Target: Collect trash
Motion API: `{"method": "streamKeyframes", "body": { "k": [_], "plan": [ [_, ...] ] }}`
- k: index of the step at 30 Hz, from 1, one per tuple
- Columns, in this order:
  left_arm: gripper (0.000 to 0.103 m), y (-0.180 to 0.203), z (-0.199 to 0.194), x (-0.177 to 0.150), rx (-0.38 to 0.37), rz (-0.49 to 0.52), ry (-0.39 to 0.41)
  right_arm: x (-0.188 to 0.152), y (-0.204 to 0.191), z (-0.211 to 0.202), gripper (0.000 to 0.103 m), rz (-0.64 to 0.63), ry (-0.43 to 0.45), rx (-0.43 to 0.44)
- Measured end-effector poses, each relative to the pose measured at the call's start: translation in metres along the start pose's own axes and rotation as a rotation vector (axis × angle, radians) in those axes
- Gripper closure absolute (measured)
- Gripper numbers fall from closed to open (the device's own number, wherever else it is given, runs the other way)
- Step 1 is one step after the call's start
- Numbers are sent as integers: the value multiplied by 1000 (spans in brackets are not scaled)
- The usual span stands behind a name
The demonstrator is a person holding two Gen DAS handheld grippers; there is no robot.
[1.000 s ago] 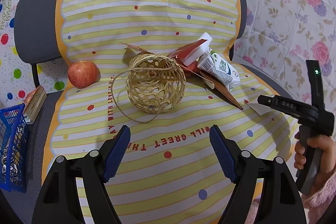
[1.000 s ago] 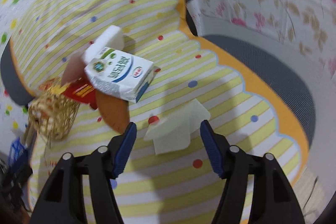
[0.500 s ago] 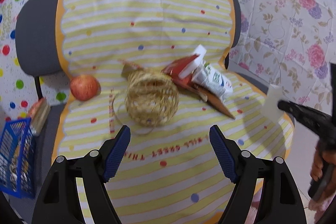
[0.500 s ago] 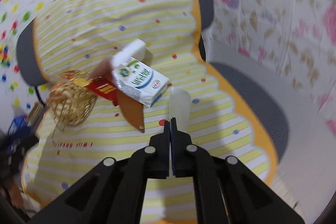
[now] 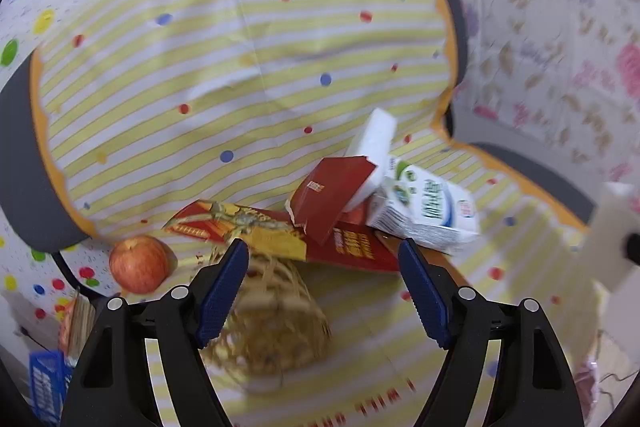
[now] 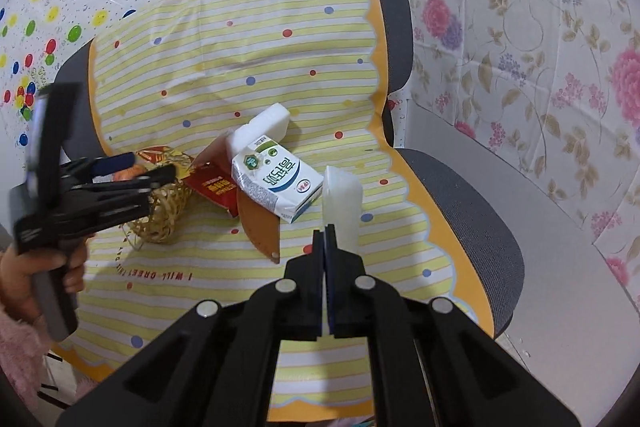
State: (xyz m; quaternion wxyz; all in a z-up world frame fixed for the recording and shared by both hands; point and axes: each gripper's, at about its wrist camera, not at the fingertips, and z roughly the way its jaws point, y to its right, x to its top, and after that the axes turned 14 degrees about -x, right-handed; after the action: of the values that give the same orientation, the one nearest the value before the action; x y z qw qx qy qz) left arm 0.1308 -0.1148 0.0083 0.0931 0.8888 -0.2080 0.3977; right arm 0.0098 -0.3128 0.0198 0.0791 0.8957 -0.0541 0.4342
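Observation:
My right gripper (image 6: 326, 231) is shut on a white scrap of paper (image 6: 342, 205) and holds it above the chair seat; the paper also shows at the right of the left wrist view (image 5: 610, 233). My left gripper (image 5: 322, 281) is open and empty, right above the woven basket (image 5: 266, 323), which also shows in the right wrist view (image 6: 160, 213). Behind the basket lies a pile of trash: a white milk carton (image 5: 426, 213) (image 6: 276, 181), a dark red torn box (image 5: 330, 195), a red and yellow wrapper (image 5: 260, 227) and a brown flat piece (image 6: 258, 223).
A red apple (image 5: 138, 263) sits at the seat's left edge. The chair carries a yellow striped cover (image 6: 248, 75). A blue crate (image 5: 44, 383) stands low at the left. A second grey chair seat (image 6: 472, 223) is at the right.
My right gripper closed on the white paper and lifted it off the seat. My left gripper moved forward and now hovers over the basket, close to the trash pile.

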Motion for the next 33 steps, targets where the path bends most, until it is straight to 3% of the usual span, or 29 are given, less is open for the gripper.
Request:
{"method": "streamKeyframes", "body": {
  "k": [3,12,14,15,16,19,22,26,33],
  "plan": [
    [35,0,29,9,55,36,-62,4,2,6,101,3,-1,2],
    [57,-5,67,30,39,28,-122,5,6,15,101,-5,-14,2],
    [71,-7,69,30,27,33,-125,3,7,13,101,-2,-13,5],
    [87,-8,69,31,22,33,-124,3,8,10,101,-1,-10,3],
    [93,-10,66,32,29,34,-112,2,9,8,101,0,-5,1],
    [101,-14,40,35,47,38,-12,-1,12,-4,101,5,12,-2],
    [102,-17,-10,35,28,19,112,-1,13,-16,101,6,30,-1],
    [102,-15,-73,26,-29,-5,216,-2,11,-36,101,10,60,10],
    [102,11,-138,-25,-119,-41,281,-10,2,-68,101,12,84,65]
  ]
}}
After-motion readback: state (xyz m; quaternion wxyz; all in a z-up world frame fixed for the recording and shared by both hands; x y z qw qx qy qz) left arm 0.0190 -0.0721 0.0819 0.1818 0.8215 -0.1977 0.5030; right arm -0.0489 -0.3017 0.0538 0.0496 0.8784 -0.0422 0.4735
